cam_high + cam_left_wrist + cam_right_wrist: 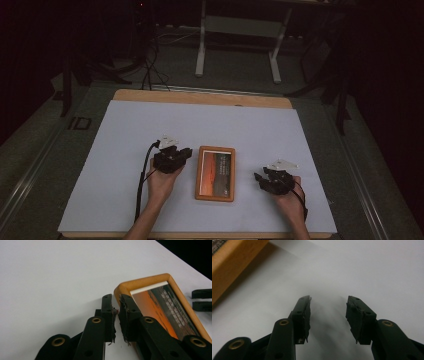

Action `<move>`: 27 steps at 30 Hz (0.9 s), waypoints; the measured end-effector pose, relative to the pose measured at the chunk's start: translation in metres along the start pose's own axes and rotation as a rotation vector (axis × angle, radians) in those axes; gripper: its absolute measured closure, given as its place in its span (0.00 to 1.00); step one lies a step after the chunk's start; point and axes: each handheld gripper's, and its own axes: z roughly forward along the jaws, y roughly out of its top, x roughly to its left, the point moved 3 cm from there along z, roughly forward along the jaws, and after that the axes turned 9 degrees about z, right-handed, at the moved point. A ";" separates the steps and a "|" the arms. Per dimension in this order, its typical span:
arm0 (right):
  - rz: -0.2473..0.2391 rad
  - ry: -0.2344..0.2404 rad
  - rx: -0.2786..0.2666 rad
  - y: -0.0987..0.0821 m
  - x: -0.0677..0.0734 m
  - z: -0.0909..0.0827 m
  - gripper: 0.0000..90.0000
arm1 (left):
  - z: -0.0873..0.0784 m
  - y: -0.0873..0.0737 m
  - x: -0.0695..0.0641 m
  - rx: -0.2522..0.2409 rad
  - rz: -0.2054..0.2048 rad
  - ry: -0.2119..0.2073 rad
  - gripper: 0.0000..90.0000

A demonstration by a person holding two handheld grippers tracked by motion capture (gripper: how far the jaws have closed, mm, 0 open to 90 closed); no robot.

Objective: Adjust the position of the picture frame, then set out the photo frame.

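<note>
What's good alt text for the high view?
A wooden-framed picture lies flat on a white table sheet, between two hand-held grippers. The left gripper sits close beside its left edge; the right gripper rests apart, jaws open.

Wooden-framed picture [215,173] with an orange print, lying flat, face up, on the white sheet, lengthwise.

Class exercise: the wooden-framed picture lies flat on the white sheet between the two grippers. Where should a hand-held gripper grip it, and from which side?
Probably the raised wooden rim of the framed picture, on a long side, approached from outside, low over the white sheet. The frame lies flat, so its rim is the graspable part.
</note>
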 end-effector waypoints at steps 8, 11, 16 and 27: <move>-0.005 0.037 -0.027 0.009 0.007 -0.005 0.60 | -0.014 -0.015 0.000 0.006 0.006 0.006 0.84; -0.002 0.066 -0.042 0.015 0.012 -0.008 0.60 | -0.020 -0.022 -0.002 0.016 0.011 -0.006 0.80; -0.037 0.083 -0.057 0.027 0.022 -0.009 0.60 | -0.029 -0.028 -0.009 0.011 0.027 -0.024 0.76; -0.095 0.156 -0.081 0.066 0.048 0.000 0.98 | -0.030 -0.046 -0.028 0.077 0.091 -0.043 0.68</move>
